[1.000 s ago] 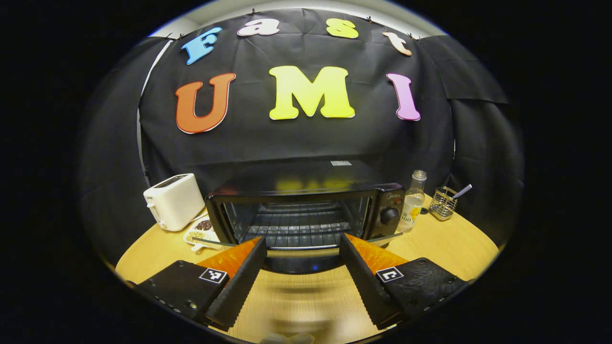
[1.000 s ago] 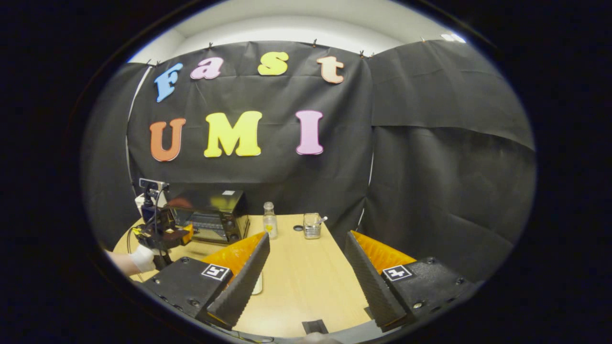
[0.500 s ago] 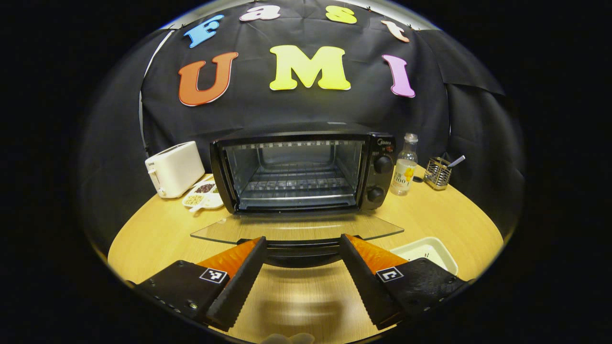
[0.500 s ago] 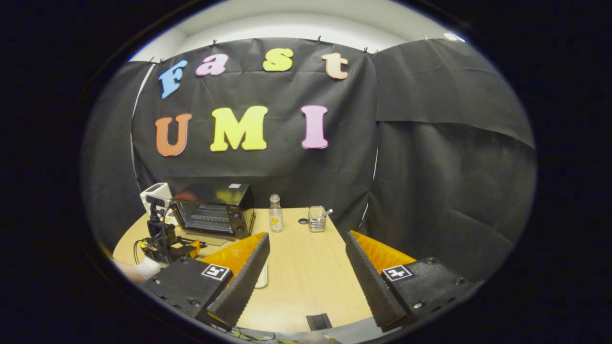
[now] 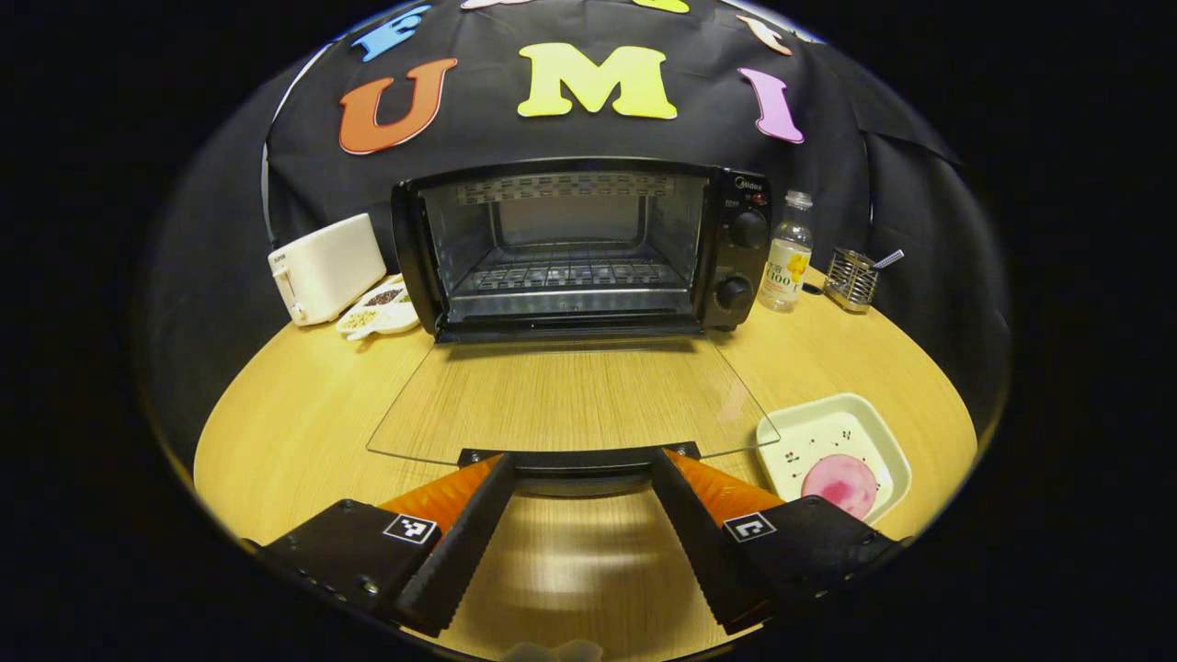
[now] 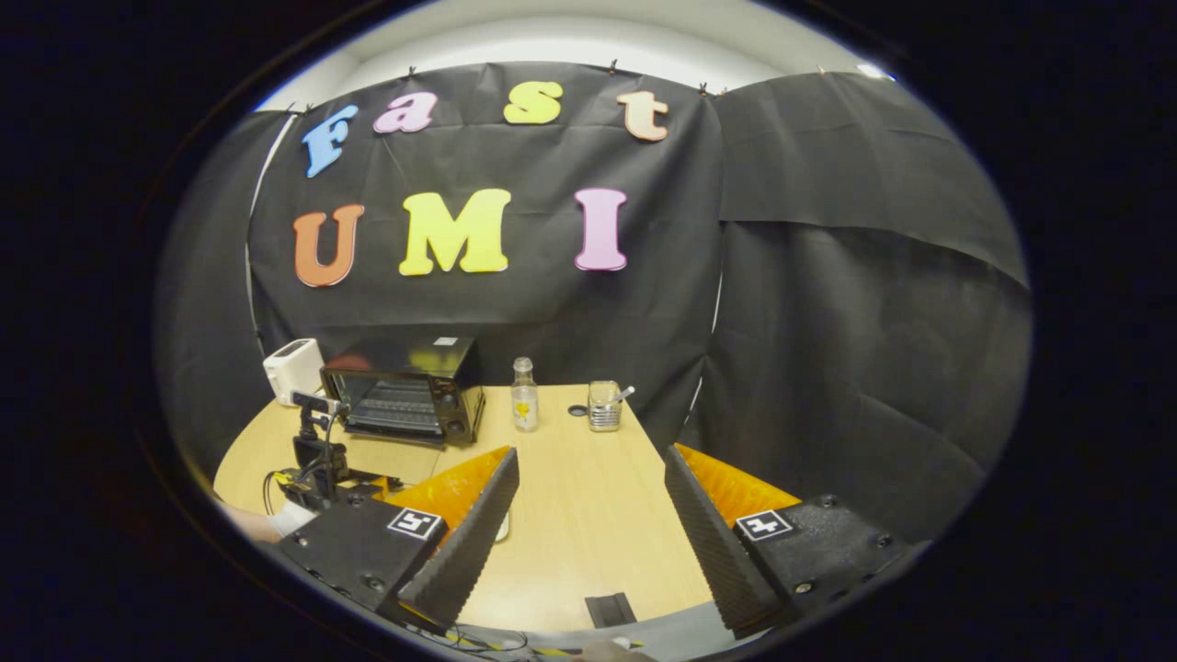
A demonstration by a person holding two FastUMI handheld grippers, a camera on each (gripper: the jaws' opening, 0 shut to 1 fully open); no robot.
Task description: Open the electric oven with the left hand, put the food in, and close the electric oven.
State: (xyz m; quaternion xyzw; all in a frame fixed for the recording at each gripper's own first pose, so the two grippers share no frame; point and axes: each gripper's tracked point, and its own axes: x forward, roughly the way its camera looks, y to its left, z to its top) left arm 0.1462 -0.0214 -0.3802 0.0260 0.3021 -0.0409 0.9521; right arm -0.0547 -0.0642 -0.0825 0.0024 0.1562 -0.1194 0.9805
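Note:
The black electric oven [image 5: 570,248] stands at the back of the table with its wire rack bare. Its glass door [image 5: 570,395] lies folded down flat toward me. The door handle [image 5: 579,460] runs crosswise just past the tips of my left gripper [image 5: 581,457], which is open; both fingers stand wide apart and do not pinch the handle. The food is a pink round piece [image 5: 839,485] in a white square dish [image 5: 864,432], right of the door. My right gripper [image 6: 590,452] hangs open above the table's right side with nothing in it. From there the oven [image 6: 405,391] shows far left.
A white toaster [image 5: 324,268] and a divided snack dish [image 5: 379,308] sit left of the oven. A small bottle [image 5: 786,262] and a wire holder [image 5: 851,280] stand to its right. The wooden table [image 5: 294,414] is round, and black cloth walls it behind.
The oven door has swung from half lowered to flat, with my left gripper pulling back and down along with the handle. The dish with the food has come into sight. My right gripper barely moved.

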